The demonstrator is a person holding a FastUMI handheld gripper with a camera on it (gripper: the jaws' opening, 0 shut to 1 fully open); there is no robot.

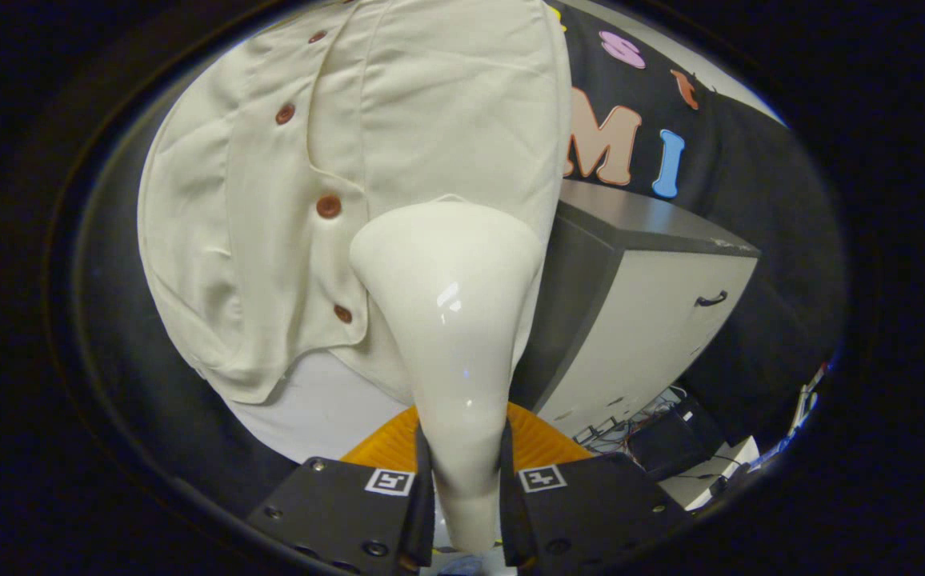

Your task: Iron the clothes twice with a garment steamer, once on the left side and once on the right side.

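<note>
The hand-held gripper (pixel 462 480) clamps the garment steamer (pixel 450 320) between both fingers; its wide head lies against the cream buttoned shirt (pixel 270 200). A cabinet (pixel 646 320) stands right; no readable labels.

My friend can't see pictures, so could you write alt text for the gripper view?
The gripper is shut on a glossy cream garment steamer, its wide head against a hanging cream shirt with brown buttons. A grey cabinet stands beside the shirt.

A cream shirt (pixel 286 200) lies flat against a white board (pixel 310 408). Beside it stands a cabinet (pixel 654 312) on the floor (pixel 698 488), where cables (pixel 630 424) and a black box (pixel 670 444) lie. The gripper (pixel 465 444) fingers clamp the steamer (pixel 450 288).
</note>
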